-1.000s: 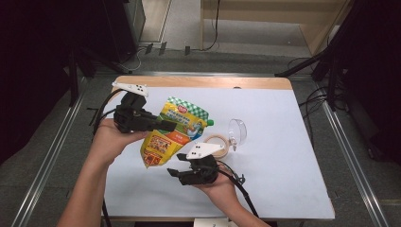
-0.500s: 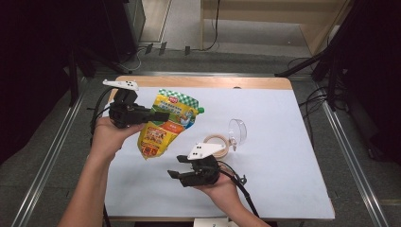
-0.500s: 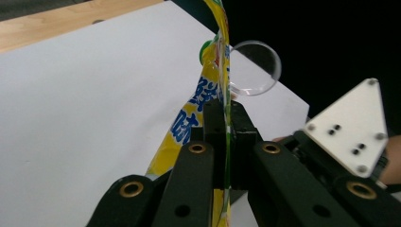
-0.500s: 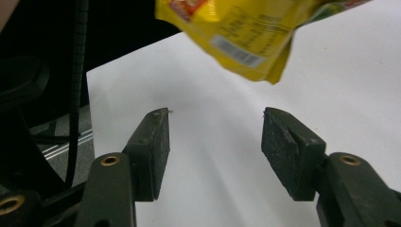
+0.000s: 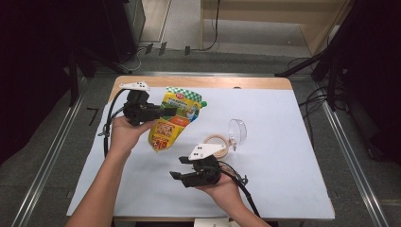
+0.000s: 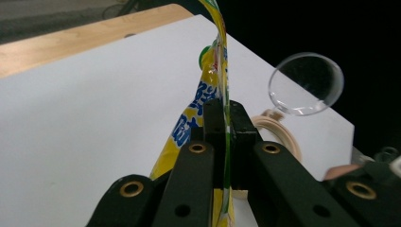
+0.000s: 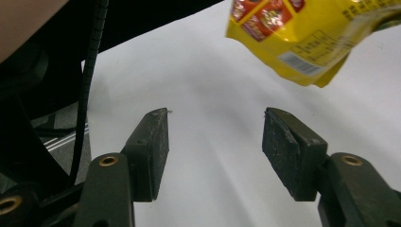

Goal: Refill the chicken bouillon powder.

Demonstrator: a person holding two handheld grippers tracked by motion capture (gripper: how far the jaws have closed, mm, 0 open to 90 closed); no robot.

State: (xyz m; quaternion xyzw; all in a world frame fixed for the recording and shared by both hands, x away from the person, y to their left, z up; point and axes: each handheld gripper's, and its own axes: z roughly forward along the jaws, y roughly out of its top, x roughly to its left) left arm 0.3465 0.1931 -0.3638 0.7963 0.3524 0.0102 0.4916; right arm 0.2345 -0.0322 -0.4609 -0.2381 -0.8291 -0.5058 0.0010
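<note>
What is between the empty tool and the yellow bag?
Nothing: bare white table lies between the open right tool and the yellow bag, as the right gripper view shows.

The pouch (image 5: 176,118) hangs over the desk (image 5: 283,165) toward its far left corner, pinched in the left hand-held gripper (image 5: 163,111). Right of it, mid-desk, the tape roll (image 5: 216,143) lies flat with the clear lid (image 5: 237,131) touching its right side. The right hand-held gripper (image 5: 177,168) sits near the front edge.

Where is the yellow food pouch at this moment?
In the high view the yellow pouch is on the left side of the white table, clamped by the left gripper, left of the clear glass and the tape roll.
</note>
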